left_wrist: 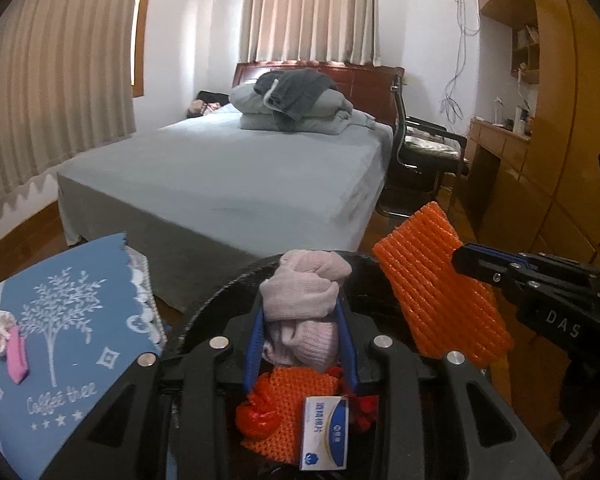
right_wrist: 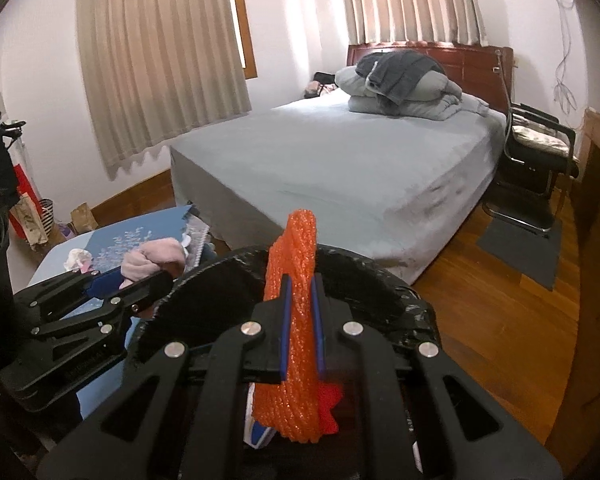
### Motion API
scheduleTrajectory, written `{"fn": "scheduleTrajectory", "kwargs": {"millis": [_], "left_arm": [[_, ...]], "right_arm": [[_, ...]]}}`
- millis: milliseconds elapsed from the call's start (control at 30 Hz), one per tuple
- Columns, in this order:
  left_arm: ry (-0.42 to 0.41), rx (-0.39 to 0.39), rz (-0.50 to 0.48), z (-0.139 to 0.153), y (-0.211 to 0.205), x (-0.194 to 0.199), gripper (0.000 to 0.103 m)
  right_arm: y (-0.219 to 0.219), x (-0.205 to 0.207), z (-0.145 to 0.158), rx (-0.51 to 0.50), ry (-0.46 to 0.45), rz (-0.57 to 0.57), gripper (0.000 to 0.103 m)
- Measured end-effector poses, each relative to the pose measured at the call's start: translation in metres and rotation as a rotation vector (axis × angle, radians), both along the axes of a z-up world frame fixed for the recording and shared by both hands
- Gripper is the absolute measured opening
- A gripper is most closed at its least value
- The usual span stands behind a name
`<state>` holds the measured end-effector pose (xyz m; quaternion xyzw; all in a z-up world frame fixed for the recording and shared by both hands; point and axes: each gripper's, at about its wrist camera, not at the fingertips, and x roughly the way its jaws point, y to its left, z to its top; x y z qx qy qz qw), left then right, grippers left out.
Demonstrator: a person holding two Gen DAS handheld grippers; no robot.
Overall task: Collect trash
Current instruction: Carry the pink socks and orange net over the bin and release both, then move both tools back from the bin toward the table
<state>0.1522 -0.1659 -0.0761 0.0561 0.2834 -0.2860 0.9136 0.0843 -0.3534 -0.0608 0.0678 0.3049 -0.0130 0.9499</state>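
Observation:
My left gripper (left_wrist: 302, 312) is shut on a crumpled pink cloth (left_wrist: 304, 300) and holds it over a black-lined trash bin (left_wrist: 236, 280). In the bin lie orange foam netting (left_wrist: 288, 396), a red wrapper (left_wrist: 256, 420) and a small white and blue box (left_wrist: 324, 432). My right gripper (right_wrist: 300, 292) is shut on an orange foam net sleeve (right_wrist: 296, 320) above the same bin (right_wrist: 364, 272). In the left wrist view the sleeve (left_wrist: 440, 292) and the right gripper (left_wrist: 476, 260) show at the right. In the right wrist view the left gripper (right_wrist: 140, 280) holds the pink cloth (right_wrist: 152, 260) at the left.
A small table with a blue cloth (left_wrist: 60, 320) stands left of the bin, with a pink strip and a cream ball (left_wrist: 12, 344) on it. A grey bed (left_wrist: 228, 176) lies beyond. A black chair (right_wrist: 540, 148), a wooden wardrobe (left_wrist: 540, 140) and a grey mat (right_wrist: 520, 248) are at the right.

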Motion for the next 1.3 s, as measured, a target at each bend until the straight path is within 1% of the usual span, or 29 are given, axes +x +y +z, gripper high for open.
{"fn": "scheduleTrajectory", "kwargs": {"millis": [67, 133, 267, 300, 333, 367, 400, 433, 467, 500, 533, 567, 633, 667, 800, 900, 1000, 1100, 1300], "left_arm": [[0.006, 0.001, -0.009, -0.003, -0.006, 0.004, 0.032], [0.013, 0.001, -0.019, -0.006, -0.012, 0.007, 0.033], [0.044, 0.000, -0.043, -0.011, -0.021, 0.016, 0.034], [0.050, -0.003, -0.045, -0.012, -0.022, 0.019, 0.037], [0.056, -0.005, -0.049, -0.012, -0.022, 0.020, 0.040], [0.057, -0.008, -0.051, -0.012, -0.023, 0.021, 0.049], [0.053, -0.012, -0.048, -0.011, -0.022, 0.022, 0.056], [0.048, -0.016, -0.046, -0.009, -0.021, 0.021, 0.057], [0.042, -0.024, -0.046, -0.007, -0.019, 0.020, 0.059], [0.040, -0.027, -0.044, -0.005, -0.019, 0.020, 0.064], [0.036, -0.030, -0.040, -0.004, -0.017, 0.020, 0.067], [0.031, -0.037, -0.027, -0.001, -0.012, 0.019, 0.071], [0.023, -0.049, -0.009, 0.005, -0.005, 0.019, 0.074], [0.017, -0.051, 0.004, 0.008, 0.001, 0.019, 0.077], [-0.027, -0.048, 0.060, 0.020, 0.023, 0.015, 0.089], [-0.051, -0.030, 0.111, 0.025, 0.046, 0.010, 0.094], [-0.058, -0.015, 0.168, 0.026, 0.070, 0.004, 0.097], [-0.056, -0.009, 0.221, 0.025, 0.094, -0.004, 0.097], [-0.045, 0.007, 0.309, 0.020, 0.140, -0.015, 0.097]], "right_arm": [[-0.003, 0.003, -0.004, 0.000, 0.009, -0.008, 0.009], [-0.007, 0.006, -0.009, -0.003, 0.019, -0.017, 0.012], [-0.014, 0.012, -0.017, -0.011, 0.039, -0.028, 0.012], [-0.016, 0.014, -0.020, -0.013, 0.046, -0.034, 0.012], [-0.019, 0.015, -0.022, -0.013, 0.051, -0.038, 0.019], [-0.020, 0.016, -0.023, -0.014, 0.054, -0.045, 0.024], [-0.022, 0.015, -0.024, -0.013, 0.053, -0.055, 0.034], [-0.022, 0.014, -0.024, -0.013, 0.052, -0.062, 0.040], [-0.023, 0.013, -0.025, -0.014, 0.049, -0.069, 0.043], [-0.023, 0.012, -0.025, -0.015, 0.047, -0.073, 0.050], [-0.023, 0.010, -0.024, -0.017, 0.044, -0.084, 0.060], [-0.024, 0.009, -0.024, -0.019, 0.040, -0.093, 0.066], [-0.023, 0.004, -0.021, -0.030, 0.023, -0.117, 0.088], [-0.023, 0.001, -0.020, -0.034, 0.017, -0.126, 0.091], [-0.020, -0.007, -0.014, -0.011, 0.004, -0.134, 0.096], [-0.011, -0.015, -0.005, -0.013, -0.020, -0.118, 0.096], [0.003, -0.019, 0.001, -0.014, -0.038, -0.100, 0.097], [0.018, -0.021, 0.006, -0.018, -0.049, -0.084, 0.097], [0.060, -0.013, 0.013, -0.020, -0.062, -0.019, 0.097]]}}
